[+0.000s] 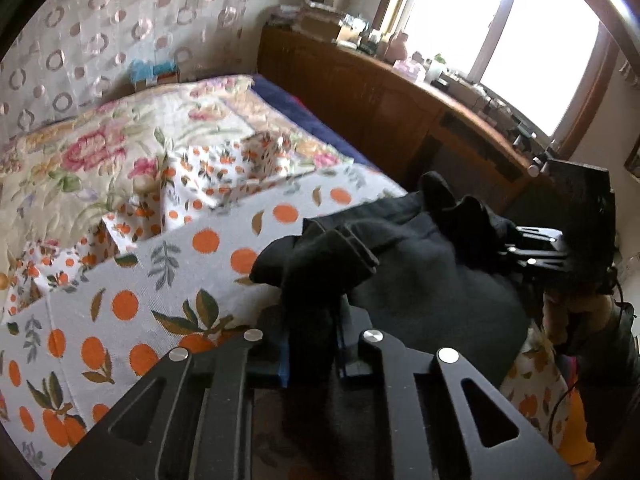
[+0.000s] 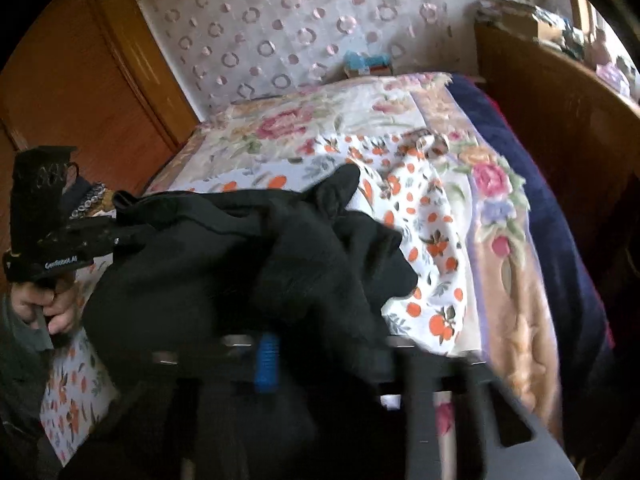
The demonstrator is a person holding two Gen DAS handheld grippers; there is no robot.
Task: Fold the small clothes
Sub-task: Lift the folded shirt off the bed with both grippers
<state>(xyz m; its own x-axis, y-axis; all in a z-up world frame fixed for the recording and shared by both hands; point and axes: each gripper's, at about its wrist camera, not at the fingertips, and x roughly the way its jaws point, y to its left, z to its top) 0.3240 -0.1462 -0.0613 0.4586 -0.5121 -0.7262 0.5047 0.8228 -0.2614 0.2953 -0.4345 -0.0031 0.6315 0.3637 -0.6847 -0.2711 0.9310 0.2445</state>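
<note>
A black garment [image 1: 420, 264] hangs bunched over the near edge of the bed, stretched between both grippers. In the left wrist view my left gripper [image 1: 312, 344] is shut on one bunched end, with cloth pinched between its blue pads. My right gripper [image 1: 516, 248] shows at the right, biting the garment's other end. In the right wrist view the garment [image 2: 240, 264] drapes over my right gripper [image 2: 304, 356]. One blue pad [image 2: 266, 360] shows there and the other is hidden under cloth. The left gripper [image 2: 112, 236] holds the far end, with a hand [image 2: 52, 304] on its handle.
An orange-print sheet [image 1: 120, 300] covers the bed, with a floral quilt [image 1: 100, 140] further back. A folded orange-print cloth [image 1: 224, 168] lies on it. A wooden cabinet [image 1: 380, 100] with clutter runs along the window side. A wooden door [image 2: 80, 80] stands at the left.
</note>
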